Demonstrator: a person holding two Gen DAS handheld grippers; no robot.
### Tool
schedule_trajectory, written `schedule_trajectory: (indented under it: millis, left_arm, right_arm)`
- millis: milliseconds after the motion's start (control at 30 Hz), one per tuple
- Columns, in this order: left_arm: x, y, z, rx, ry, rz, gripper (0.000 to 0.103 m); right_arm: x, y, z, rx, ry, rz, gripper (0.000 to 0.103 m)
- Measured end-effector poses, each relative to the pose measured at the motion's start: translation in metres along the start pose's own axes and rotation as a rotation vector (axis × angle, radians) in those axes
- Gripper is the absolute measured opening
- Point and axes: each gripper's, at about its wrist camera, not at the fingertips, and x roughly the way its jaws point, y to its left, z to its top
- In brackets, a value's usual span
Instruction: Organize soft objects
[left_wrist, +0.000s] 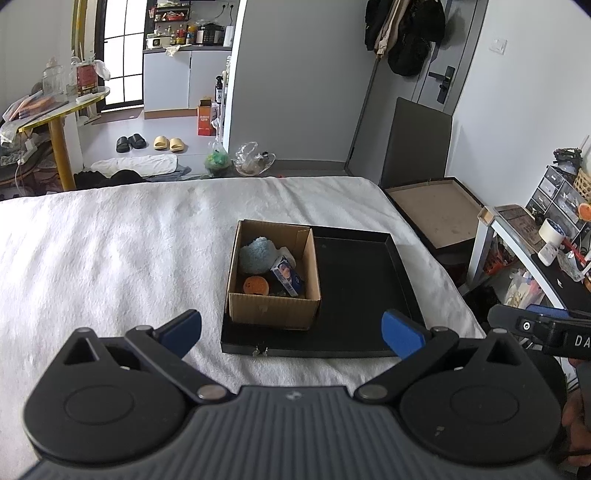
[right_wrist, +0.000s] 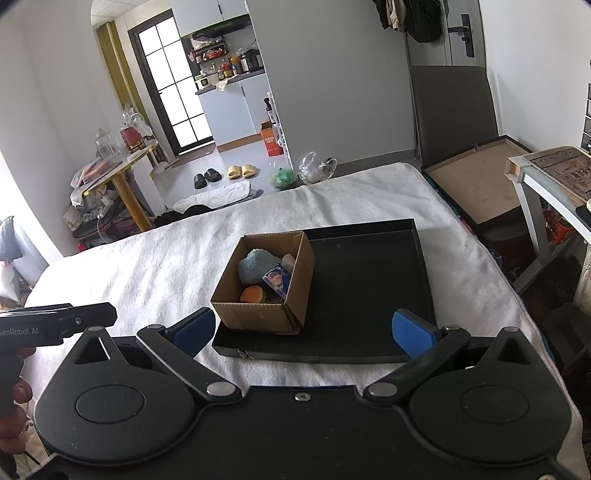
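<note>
A cardboard box (left_wrist: 273, 308) (right_wrist: 258, 317) stands in the left part of a black tray (left_wrist: 354, 288) (right_wrist: 365, 280) on the white bed. Inside lie a light blue fluffy object (left_wrist: 255, 254) (right_wrist: 253, 267), an orange round soft toy (left_wrist: 255, 285) (right_wrist: 253, 294) and a blue-and-white packet (left_wrist: 287, 276) (right_wrist: 277, 279). My left gripper (left_wrist: 291, 332) is open and empty, held just short of the tray's near edge. My right gripper (right_wrist: 304, 330) is open and empty too, in front of the tray. Each gripper's side shows at the edge of the other's view.
The white blanket (left_wrist: 110, 251) covers the bed around the tray. An open brown-lined case (left_wrist: 436, 214) lies beyond the bed's right edge, and a cluttered desk (left_wrist: 535, 236) stands at the right. Slippers, bags and a towel lie on the floor beyond the bed.
</note>
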Motion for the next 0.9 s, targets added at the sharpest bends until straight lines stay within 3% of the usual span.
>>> schedule_trajectory:
  millis: [900]
  left_arm:
    - [0.0075, -0.0021, 0.0009, 0.014, 0.022, 0.011, 0.103]
  right_arm:
    - [0.0033, 0.0029, -0.0016, -0.007, 0.018, -0.008, 0.103]
